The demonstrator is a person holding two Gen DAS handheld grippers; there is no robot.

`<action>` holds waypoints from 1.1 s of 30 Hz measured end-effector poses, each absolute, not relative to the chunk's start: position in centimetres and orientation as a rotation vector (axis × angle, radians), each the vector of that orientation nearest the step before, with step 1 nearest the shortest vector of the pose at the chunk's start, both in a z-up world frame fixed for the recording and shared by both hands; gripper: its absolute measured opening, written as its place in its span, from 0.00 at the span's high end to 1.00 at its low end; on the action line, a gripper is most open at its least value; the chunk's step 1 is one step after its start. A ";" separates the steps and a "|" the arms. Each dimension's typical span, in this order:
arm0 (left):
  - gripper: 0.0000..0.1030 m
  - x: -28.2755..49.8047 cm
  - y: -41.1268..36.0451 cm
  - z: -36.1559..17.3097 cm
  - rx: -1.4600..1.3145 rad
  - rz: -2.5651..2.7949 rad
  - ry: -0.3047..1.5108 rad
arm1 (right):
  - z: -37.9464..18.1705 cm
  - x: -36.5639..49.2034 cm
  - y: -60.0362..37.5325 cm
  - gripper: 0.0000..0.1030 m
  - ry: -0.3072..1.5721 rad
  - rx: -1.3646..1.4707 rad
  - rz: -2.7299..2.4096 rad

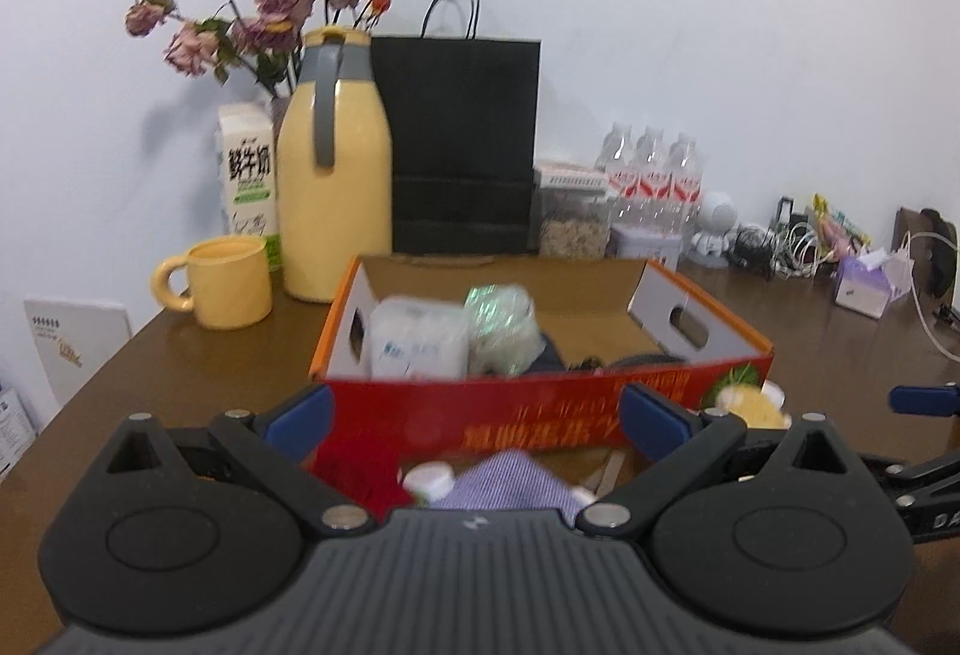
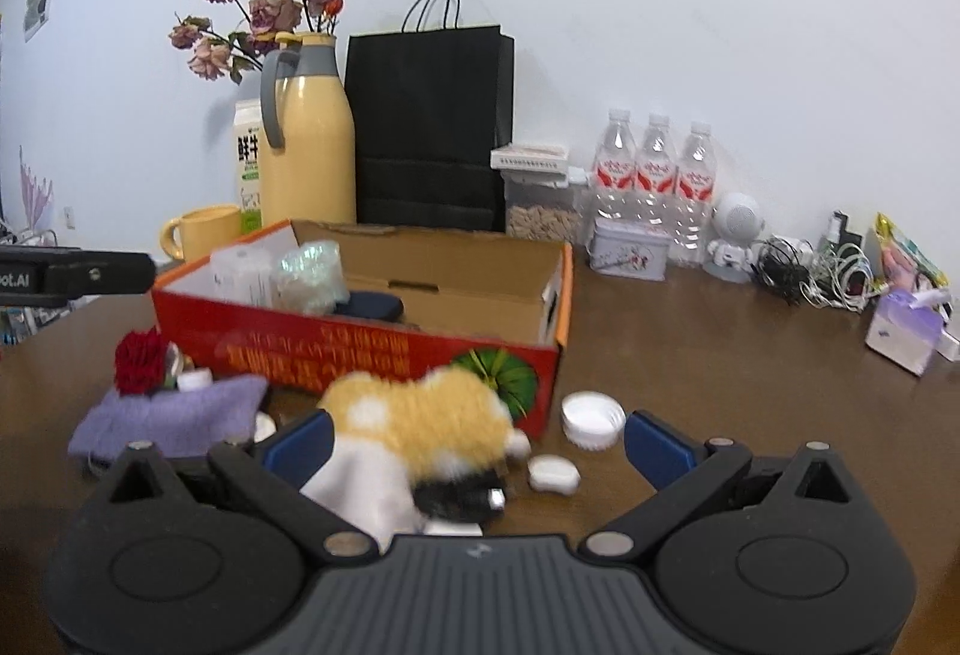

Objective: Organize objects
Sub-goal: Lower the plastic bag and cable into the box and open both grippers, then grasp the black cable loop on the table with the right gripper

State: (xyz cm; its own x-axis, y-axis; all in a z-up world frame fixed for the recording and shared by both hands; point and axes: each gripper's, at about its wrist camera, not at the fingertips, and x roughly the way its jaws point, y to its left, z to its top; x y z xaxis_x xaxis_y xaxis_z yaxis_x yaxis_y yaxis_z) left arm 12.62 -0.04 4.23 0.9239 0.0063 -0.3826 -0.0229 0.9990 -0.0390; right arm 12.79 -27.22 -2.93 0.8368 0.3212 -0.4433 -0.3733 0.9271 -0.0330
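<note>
Right wrist view: right gripper [image 2: 477,442] held wide apart over plush toy [image 2: 420,418], beside box [image 2: 372,349]
Left gripper [image 1: 474,418]: spread apart, nothing held, facing purple cloth [image 1: 510,481] for pickup

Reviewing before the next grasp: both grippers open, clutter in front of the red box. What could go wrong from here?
1. The plush toy leans against the red box; right gripper fingers may snag the box wall.
2. The white cap and small white case lie close by and could get knocked away.
3. The left gripper could pinch the purple cloth along with the small bottle.

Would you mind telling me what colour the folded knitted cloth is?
The folded knitted cloth is lavender purple, clearest in the right wrist view.
</note>
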 end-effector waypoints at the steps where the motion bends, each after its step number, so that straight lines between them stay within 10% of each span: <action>1: 0.00 12.4 0.1 4.0 -0.044 0.016 0.400 | -3.2 12.5 -27.6 0.00 0.455 -0.124 0.367; 8: 0.00 10.5 0.4 2.6 -0.048 0.022 0.443 | -5.4 11.1 -29.1 0.00 0.533 -0.158 0.373; 22: 0.00 9.4 0.0 1.9 -0.057 0.012 0.464 | -7.4 12.4 -26.6 0.39 0.636 -0.171 0.549; 25: 0.00 9.2 0.3 1.7 -0.065 0.021 0.470 | -7.4 11.8 -26.6 0.60 0.625 -0.182 0.571; 33: 0.00 9.3 0.7 1.4 -0.078 0.024 0.486 | -7.0 9.6 -27.0 0.69 0.585 -0.226 0.545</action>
